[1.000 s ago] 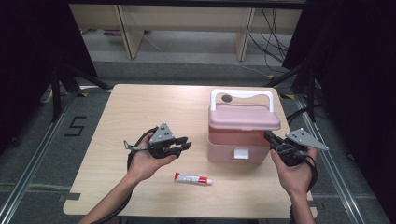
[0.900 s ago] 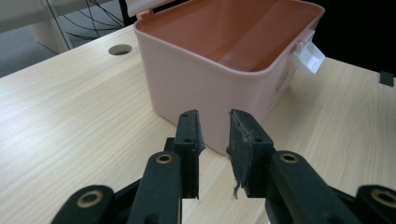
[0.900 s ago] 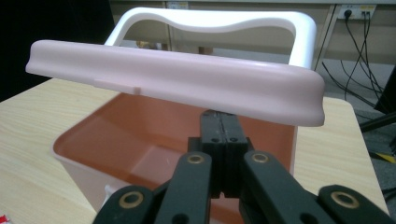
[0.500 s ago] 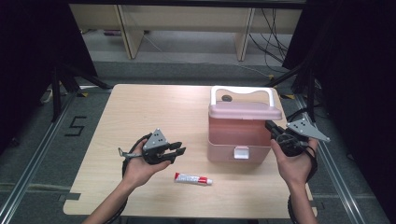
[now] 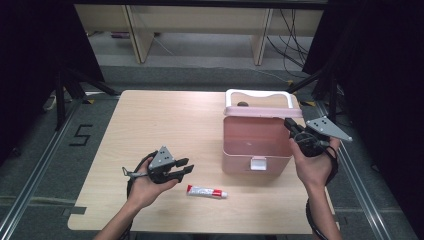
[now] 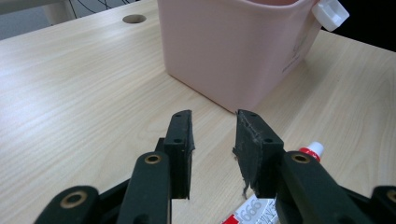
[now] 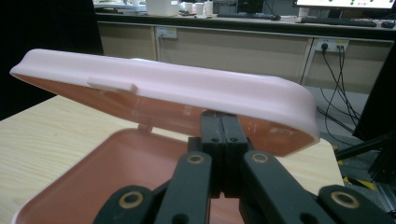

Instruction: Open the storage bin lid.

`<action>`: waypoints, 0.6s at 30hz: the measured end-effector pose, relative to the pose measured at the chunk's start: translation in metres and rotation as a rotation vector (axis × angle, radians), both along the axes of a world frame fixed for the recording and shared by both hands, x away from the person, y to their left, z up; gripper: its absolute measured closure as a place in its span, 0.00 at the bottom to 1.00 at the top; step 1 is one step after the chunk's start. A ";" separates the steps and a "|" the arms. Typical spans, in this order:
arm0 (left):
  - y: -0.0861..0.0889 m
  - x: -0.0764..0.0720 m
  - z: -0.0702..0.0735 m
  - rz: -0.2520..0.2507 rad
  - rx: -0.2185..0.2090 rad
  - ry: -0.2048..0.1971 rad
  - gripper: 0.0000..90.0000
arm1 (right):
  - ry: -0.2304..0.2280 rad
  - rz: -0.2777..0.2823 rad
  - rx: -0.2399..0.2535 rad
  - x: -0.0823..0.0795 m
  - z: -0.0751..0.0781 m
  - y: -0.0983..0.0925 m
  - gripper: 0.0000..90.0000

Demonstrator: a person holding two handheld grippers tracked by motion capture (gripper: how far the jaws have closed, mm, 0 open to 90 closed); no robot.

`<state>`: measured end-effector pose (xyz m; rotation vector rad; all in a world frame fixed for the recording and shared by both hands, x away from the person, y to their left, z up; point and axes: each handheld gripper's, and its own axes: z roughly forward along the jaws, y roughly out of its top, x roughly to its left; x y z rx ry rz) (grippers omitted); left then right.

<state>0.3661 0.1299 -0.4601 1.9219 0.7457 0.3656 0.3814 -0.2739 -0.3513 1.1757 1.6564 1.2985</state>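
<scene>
High view: one pink box (image 5: 257,142), one tube (image 5: 206,191); left tool (image 5: 183,167) opening, empty; right tool (image 5: 290,125) closed under lid (image 5: 260,111).

A lab or office workroom: a wooden table (image 5: 165,120) on a metal-railed frame, a long counter (image 7: 243,44) carrying monitors and cups at the top, wall sockets with cables (image 7: 334,60) upper right.

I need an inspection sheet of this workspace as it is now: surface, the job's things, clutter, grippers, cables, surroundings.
Surface: wooden table, a round hole near its far edge.
Job's things: pink box, inside looks bare; lid raised; red-and-white tube lying in front of the box.
Clutter: nothing seen.
Grippers: left gripper open beside the tube, jaws just been opening, nothing between them; right gripper shut, jaw tips under the lid's edge.
Cables: one trails from the left gripper; more hang behind the table.
Surroundings: grey floor, shelving, marking "5".
</scene>
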 end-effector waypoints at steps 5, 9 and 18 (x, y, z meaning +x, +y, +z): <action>0.004 -0.001 -0.003 0.010 -0.004 0.007 0.72 | -0.019 -0.006 0.002 0.011 0.007 0.003 1.00; 0.005 -0.002 -0.005 0.016 -0.010 0.009 0.71 | -0.033 -0.015 -0.008 0.017 0.011 0.004 1.00; 0.006 -0.002 -0.008 0.019 -0.021 0.014 0.71 | -0.052 -0.030 -0.018 0.029 0.016 0.007 1.00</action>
